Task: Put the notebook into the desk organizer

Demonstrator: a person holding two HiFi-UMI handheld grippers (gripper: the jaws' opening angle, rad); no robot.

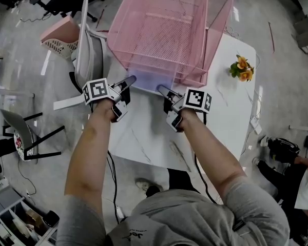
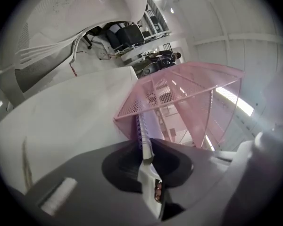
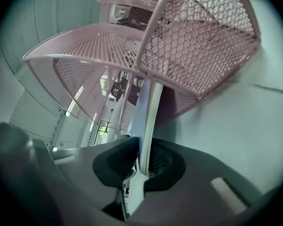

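Left tool (image 1: pixel 131 79) and right tool (image 1: pixel 160 89) both clench the notebook (image 1: pixel 151 81). It sits partly inside the pink organizer (image 1: pixel 195 14) at the bench's (image 1: pixel 231 101) far-left corner.

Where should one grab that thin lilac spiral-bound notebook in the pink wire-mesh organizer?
Take the lilac notebook by its thin near edge, from the person's side; the rest sits inside the pink mesh organizer. The left gripper and right gripper pinch that edge's two ends.

Organizer (image 1: pixel 169 29) — pink mesh. Notebook (image 1: pixel 153 79) lilac; table (image 1: pixel 230 111) white with faint grey veins; flowers (image 1: pixel 242 68) orange — cubes (image 1: pixel 96 90) carry black-and-white squares.
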